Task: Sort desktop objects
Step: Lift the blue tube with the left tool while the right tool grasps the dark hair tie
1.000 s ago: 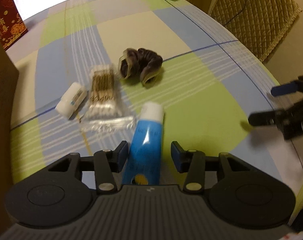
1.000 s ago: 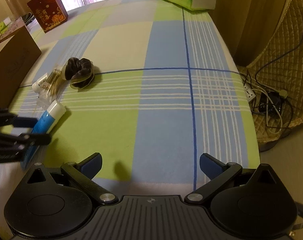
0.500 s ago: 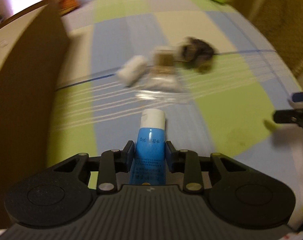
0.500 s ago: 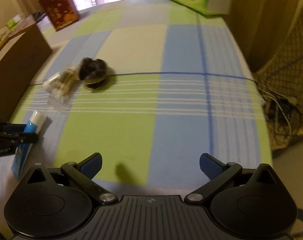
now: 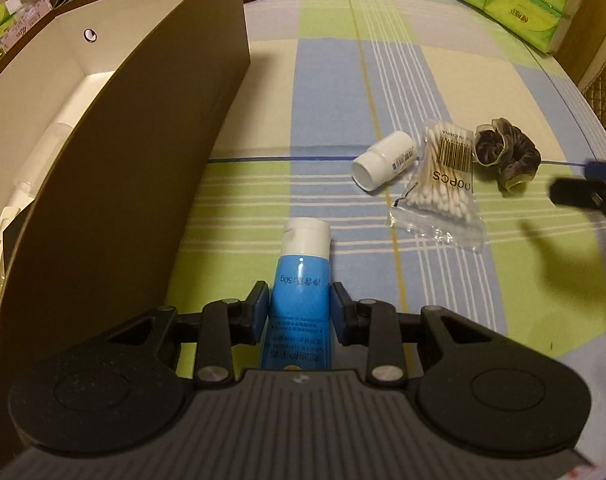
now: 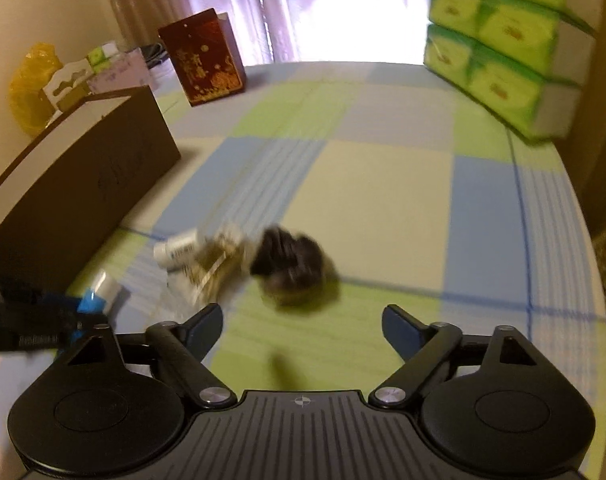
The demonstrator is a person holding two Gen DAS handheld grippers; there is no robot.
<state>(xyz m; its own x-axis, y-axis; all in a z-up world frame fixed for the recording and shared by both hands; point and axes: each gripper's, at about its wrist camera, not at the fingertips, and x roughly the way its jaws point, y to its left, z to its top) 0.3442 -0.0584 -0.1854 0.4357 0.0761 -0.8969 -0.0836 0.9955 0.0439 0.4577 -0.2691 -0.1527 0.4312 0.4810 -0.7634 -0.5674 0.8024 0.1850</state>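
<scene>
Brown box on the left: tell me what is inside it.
The brown box is open, with white inner walls. A white roll-like item and a dark flat thing show inside; the near wall hides the rest.

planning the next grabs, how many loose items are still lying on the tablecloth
3: a small white bottle, a bag of cotton swabs touching its right side, and a dark scrunchie right of the bag. The blue tube is in the left tool.

Black ribbed tool (image 5: 299, 312), blue fingertips (image 5: 259, 310)
</scene>
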